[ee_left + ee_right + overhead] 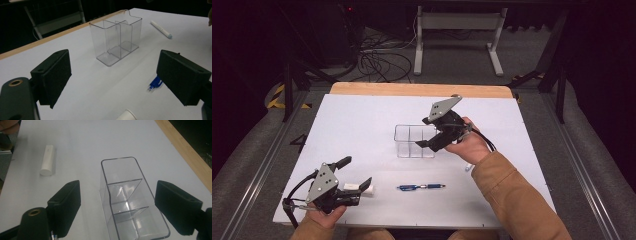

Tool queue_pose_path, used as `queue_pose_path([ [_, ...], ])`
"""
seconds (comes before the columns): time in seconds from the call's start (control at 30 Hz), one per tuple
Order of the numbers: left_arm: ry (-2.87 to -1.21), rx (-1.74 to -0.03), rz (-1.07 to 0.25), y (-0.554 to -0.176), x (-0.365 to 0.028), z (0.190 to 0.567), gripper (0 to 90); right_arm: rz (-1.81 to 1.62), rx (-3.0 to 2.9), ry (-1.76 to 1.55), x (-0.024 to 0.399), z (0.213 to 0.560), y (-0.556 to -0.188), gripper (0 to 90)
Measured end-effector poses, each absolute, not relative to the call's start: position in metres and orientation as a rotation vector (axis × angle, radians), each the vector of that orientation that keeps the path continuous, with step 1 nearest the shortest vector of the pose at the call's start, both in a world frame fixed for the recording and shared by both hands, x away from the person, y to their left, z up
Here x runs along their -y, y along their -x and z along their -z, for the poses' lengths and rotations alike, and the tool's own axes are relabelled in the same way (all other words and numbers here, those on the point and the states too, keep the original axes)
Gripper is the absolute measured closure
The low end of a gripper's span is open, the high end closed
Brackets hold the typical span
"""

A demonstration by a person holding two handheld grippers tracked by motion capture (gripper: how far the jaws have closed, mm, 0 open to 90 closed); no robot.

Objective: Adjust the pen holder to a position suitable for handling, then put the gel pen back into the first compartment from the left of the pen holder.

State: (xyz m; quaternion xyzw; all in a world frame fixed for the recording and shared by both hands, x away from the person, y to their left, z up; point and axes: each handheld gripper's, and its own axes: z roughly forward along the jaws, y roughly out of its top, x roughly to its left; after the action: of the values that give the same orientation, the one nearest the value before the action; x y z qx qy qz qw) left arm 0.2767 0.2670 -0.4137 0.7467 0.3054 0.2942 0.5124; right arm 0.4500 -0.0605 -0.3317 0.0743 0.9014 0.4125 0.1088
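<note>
A clear plastic organizer (412, 141) with three compartments stands upright mid-table. My right gripper (429, 133) is open at its right end. In the right gripper view the organizer (125, 195) runs away between the wide-apart jaws of that gripper (122, 207), and neither pad touches it. My left gripper (354, 173) is open near the front left, just above a short white cylinder (363, 189). In the left gripper view the left gripper (117, 82) faces the organizer (116, 37) from a distance, with nothing between its pads.
A blue pen (422, 187) lies near the front edge, its tip (155, 83) by my left gripper's right pad. A white marker (161, 29) lies beyond the organizer, near the right wrist (468, 167). The table's wooden far edge (422, 89) borders a dark floor with cables.
</note>
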Motion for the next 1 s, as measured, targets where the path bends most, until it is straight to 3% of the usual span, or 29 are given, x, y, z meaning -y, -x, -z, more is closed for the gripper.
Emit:
queue_pose_path([
  [0.43,-1.816,-0.72,-0.69,-0.28,-0.265,0.412,14.6,-1.321,-2.565,-0.238,0.075,0.323,-0.436,13.7],
  [0.57,-1.833,-0.727,-0.674,-0.281,-0.264,0.413,14.1,-1.376,-2.526,-0.288,0.082,0.324,-0.43,7.1],
  [1.0,-1.841,-0.696,-0.632,-0.283,-0.258,0.41,13.9,-1.537,-2.37,-0.417,0.127,0.346,-0.397,0.2],
])
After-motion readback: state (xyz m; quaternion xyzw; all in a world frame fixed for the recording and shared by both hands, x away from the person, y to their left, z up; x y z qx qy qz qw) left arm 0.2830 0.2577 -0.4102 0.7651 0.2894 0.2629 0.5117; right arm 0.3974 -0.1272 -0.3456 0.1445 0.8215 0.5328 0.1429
